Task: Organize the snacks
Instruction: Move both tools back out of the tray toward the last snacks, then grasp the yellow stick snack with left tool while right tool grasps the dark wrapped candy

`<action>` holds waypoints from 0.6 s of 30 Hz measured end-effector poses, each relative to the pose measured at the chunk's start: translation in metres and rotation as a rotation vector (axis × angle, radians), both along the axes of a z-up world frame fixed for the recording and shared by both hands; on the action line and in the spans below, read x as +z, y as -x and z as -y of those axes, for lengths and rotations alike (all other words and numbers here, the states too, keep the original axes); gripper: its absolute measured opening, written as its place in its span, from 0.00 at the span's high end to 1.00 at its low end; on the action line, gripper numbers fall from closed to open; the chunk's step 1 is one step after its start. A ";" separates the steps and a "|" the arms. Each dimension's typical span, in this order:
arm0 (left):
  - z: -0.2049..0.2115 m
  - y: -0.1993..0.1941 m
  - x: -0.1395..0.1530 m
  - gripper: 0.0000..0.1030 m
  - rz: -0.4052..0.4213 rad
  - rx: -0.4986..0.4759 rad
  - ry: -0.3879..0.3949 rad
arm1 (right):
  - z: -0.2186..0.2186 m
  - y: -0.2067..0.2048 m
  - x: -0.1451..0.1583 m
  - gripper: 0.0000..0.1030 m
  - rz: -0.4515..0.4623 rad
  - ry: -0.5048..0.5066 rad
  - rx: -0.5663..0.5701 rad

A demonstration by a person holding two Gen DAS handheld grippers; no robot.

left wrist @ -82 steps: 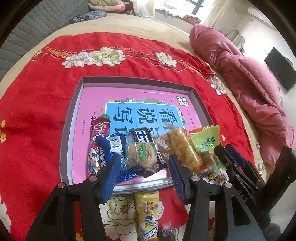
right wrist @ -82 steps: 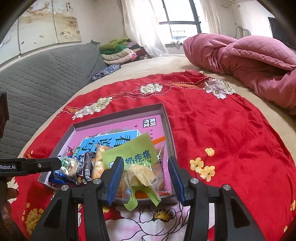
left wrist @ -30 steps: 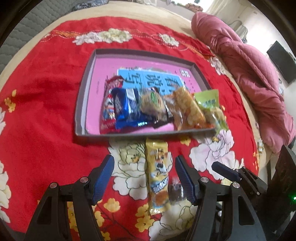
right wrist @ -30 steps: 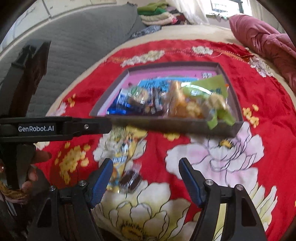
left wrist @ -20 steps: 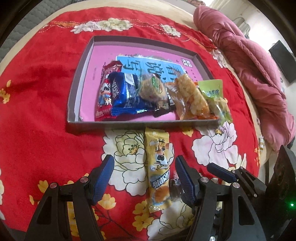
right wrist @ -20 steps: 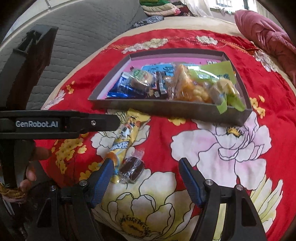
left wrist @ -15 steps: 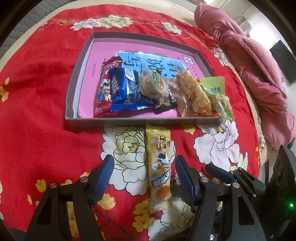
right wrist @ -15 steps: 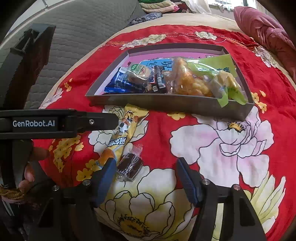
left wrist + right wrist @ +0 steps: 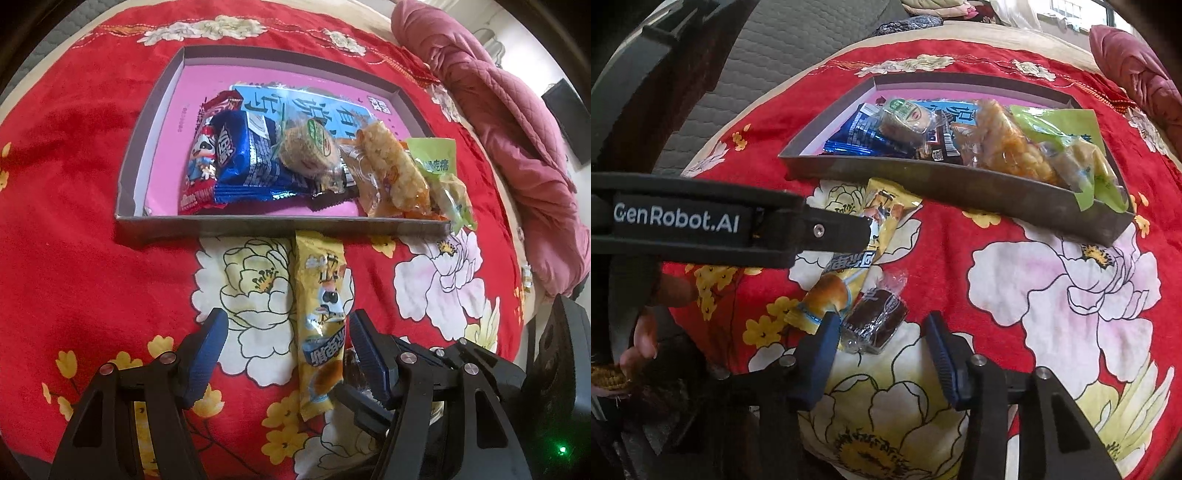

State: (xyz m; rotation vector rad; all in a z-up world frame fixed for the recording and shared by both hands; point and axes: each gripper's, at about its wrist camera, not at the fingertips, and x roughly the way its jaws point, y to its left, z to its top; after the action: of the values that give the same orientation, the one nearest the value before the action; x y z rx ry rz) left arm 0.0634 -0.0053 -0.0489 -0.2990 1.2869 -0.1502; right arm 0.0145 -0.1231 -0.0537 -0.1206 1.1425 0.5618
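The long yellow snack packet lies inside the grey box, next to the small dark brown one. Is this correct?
Not quite. In both wrist views the yellow packet lies outside the grey box, on the red blanket before its near wall. It is next to the dark brown snack.

- We are in a home bedroom: a bed under a red floral blanket.
- A pink quilt lies bunched; folded clothes sit by the window.
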 end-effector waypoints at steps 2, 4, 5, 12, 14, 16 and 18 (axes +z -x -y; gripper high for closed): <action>-0.001 0.000 -0.002 0.32 -0.007 0.003 0.004 | 0.000 -0.002 -0.001 0.55 0.002 -0.011 0.007; -0.002 0.000 -0.005 0.32 -0.013 0.008 0.010 | 0.000 -0.003 -0.002 0.59 0.007 -0.021 0.020; -0.003 0.000 -0.006 0.32 -0.017 0.010 0.013 | -0.001 -0.003 -0.003 0.63 0.010 -0.025 0.027; -0.001 -0.002 -0.011 0.32 -0.018 0.011 0.025 | 0.002 -0.005 0.000 0.64 0.024 -0.049 0.036; 0.000 -0.003 -0.012 0.32 -0.019 0.009 0.024 | 0.007 -0.006 0.004 0.64 0.034 -0.055 0.018; 0.002 -0.004 -0.013 0.32 -0.019 0.005 0.020 | 0.015 -0.009 0.007 0.64 0.049 -0.037 -0.018; 0.004 -0.005 -0.014 0.32 -0.019 0.004 0.019 | 0.023 -0.012 0.009 0.64 0.060 -0.020 -0.052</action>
State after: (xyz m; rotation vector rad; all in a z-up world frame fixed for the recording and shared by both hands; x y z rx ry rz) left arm 0.0682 -0.0096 -0.0632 -0.3203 1.3043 -0.1567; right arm 0.0264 -0.1462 -0.0452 -0.0894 1.0785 0.5205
